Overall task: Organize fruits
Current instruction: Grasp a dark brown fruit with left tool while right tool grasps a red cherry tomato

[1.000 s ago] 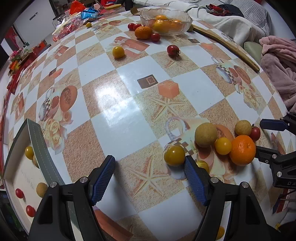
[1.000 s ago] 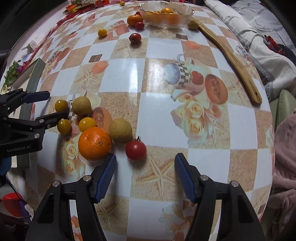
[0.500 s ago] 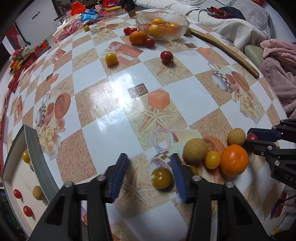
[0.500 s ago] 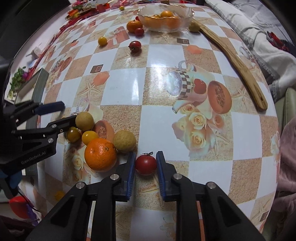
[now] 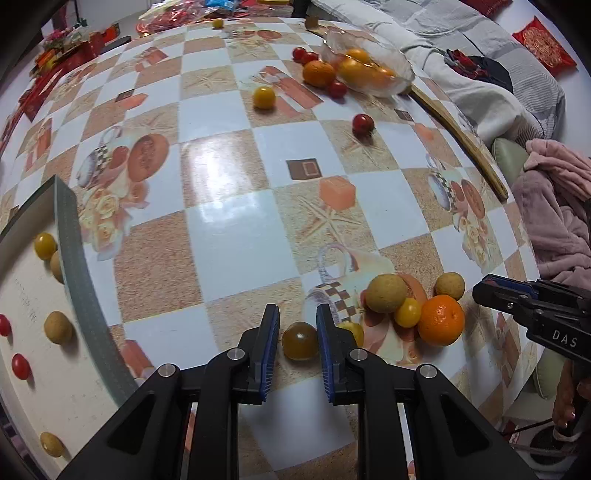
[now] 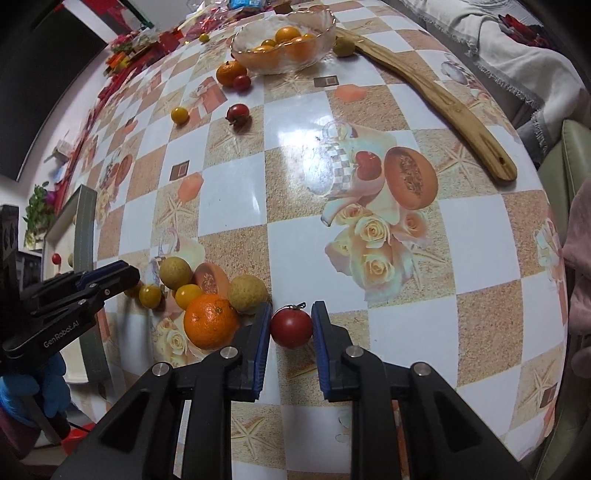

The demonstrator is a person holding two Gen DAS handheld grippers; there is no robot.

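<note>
My left gripper [image 5: 297, 321] is shut on a dark yellow cherry tomato [image 5: 299, 340], its blue pads pressing both sides. Just right of it lie a tan longan [image 5: 385, 293], a small yellow tomato [image 5: 407, 312], an orange [image 5: 440, 319] and another longan [image 5: 449, 285]. My right gripper [image 6: 289, 314] is shut on a red cherry tomato [image 6: 291, 327]. Left of that sit the orange [image 6: 211, 320] and a longan [image 6: 246, 294]. The left gripper [image 6: 110, 275] shows at the left edge of the right wrist view, the right gripper [image 5: 491, 291] at the right edge of the left wrist view.
A white tray [image 5: 74, 266] at the left holds yellow, tan and red fruits. A glass bowl [image 6: 317, 22] of oranges stands at the far side, with an orange [image 6: 230, 72], red tomatoes and a yellow tomato [image 6: 180, 115] nearby. A long wooden spatula [image 6: 436, 99] lies at the right. Blankets lie beyond the table.
Both grippers went from wide open to shut, the left on the yellow tomato, the right on the red tomato. Both have rolled slightly and risen a little.
</note>
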